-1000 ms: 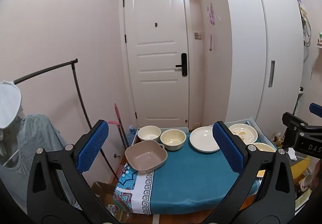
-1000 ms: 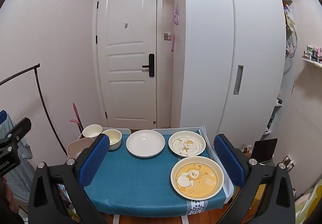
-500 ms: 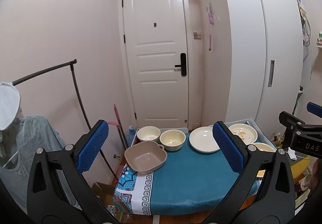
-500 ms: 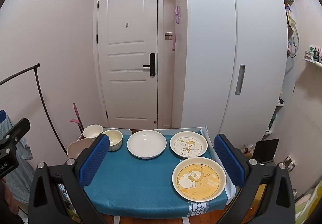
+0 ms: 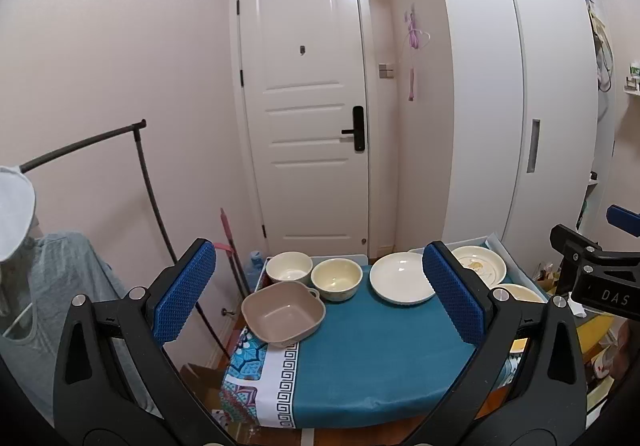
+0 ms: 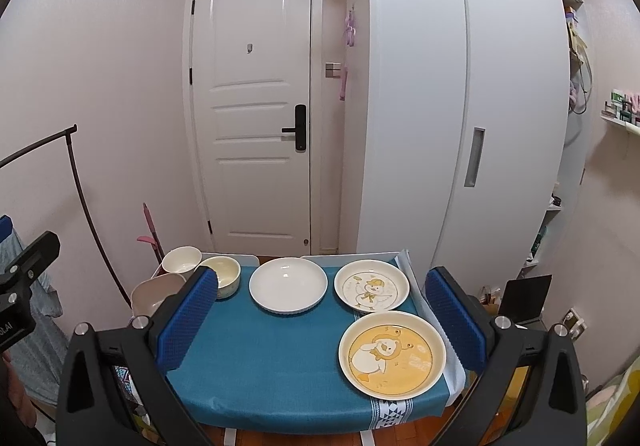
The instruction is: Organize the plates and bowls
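- Far left, a dark clothes rail [image 5: 80,143] leans along the pink wall, with a grey garment [image 5: 52,286] hanging under it.
- The left gripper [image 5: 320,294] hangs in the air short of the table, its blue pads [image 5: 184,292] spread wide with nothing between them.
- The small table wears a teal cloth [image 6: 280,358] with a patterned border at each end.
- At the table's left edge sits a tan square bowl [image 5: 283,313] with small handles, partly overhanging the patterned border.
- Just behind it stand two round bowls side by side: a white bowl [image 5: 289,267] to the left and a cream bowl [image 5: 337,278] to the right, nearly touching each other.
- In the middle of the back row lies a plain white plate [image 6: 288,284], empty.
- To its right, close by, is a white plate with a duck drawing [image 6: 372,290].
- In front of that one, at the table's right front corner, lies a larger yellow plate with a duck [image 6: 392,354]; their rims almost meet.
- The right gripper [image 6: 320,318] is held above the near side of the table, jaws wide apart and empty, the teal cloth showing between them.
- Behind everything stands a closed white door [image 6: 256,117] with a black handle [image 6: 298,127], and to the right a tall white wardrobe [image 6: 460,105].
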### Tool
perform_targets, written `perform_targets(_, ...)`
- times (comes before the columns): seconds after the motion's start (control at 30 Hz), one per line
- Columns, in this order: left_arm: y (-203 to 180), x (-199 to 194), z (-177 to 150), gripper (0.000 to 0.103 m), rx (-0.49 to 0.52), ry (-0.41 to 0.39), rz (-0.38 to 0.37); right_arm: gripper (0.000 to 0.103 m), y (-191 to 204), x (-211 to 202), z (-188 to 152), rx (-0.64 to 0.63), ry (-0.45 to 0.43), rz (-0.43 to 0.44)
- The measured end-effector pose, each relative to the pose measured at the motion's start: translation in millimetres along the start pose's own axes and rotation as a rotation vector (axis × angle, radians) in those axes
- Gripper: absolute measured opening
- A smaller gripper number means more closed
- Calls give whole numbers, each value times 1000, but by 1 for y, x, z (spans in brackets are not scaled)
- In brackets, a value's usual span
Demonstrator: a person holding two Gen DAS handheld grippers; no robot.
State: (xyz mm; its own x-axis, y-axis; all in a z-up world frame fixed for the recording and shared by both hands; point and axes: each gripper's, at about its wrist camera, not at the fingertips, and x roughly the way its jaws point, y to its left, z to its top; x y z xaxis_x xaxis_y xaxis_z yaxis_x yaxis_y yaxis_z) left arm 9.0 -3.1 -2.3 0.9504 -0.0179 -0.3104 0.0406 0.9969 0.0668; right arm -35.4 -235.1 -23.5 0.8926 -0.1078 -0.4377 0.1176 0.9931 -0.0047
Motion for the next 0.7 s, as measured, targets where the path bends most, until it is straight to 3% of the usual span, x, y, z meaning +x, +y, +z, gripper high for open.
perform_targets(0.7,-3,18,3,103,-3,23,17,103,-1,10,4,11,21,10)
